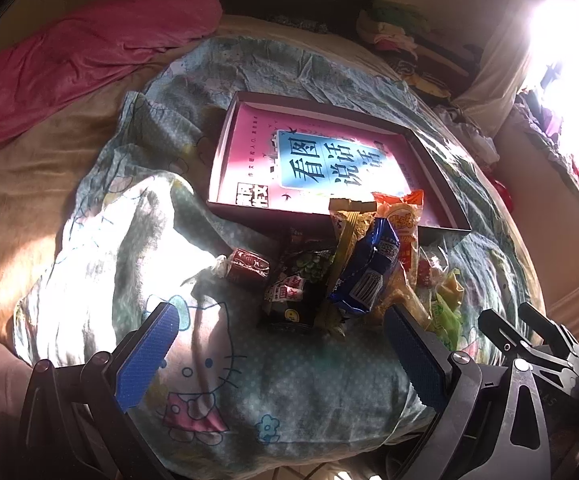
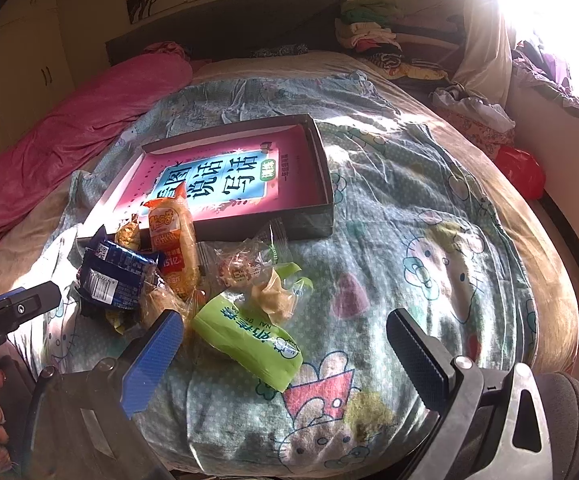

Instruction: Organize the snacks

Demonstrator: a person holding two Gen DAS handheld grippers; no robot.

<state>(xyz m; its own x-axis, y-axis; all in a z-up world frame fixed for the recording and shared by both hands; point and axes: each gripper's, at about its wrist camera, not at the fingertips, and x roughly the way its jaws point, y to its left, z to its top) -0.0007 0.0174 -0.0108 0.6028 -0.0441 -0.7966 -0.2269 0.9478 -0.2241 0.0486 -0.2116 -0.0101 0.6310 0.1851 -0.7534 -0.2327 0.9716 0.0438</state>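
Observation:
A pile of snack packets lies on the quilt in front of a shallow dark box (image 1: 441, 200) (image 2: 321, 152) whose bottom shows a pink and blue printed sheet. In the pile are a blue packet (image 1: 365, 272) (image 2: 117, 272), an orange packet (image 1: 403, 220) (image 2: 173, 236), a black packet with green beans (image 1: 297, 280), a small red packet (image 1: 249, 266) and a green packet (image 2: 249, 344) (image 1: 445, 312). My left gripper (image 1: 281, 344) is open, just short of the pile. My right gripper (image 2: 285, 344) is open over the green packet, holding nothing.
Everything rests on a bed with a Hello Kitty quilt (image 2: 429, 248). A pink blanket (image 1: 69, 60) lies at the far left, folded clothes (image 2: 369, 32) by the headboard, a red bag (image 2: 517, 168) at the right edge. Strong sunlight glares from the right.

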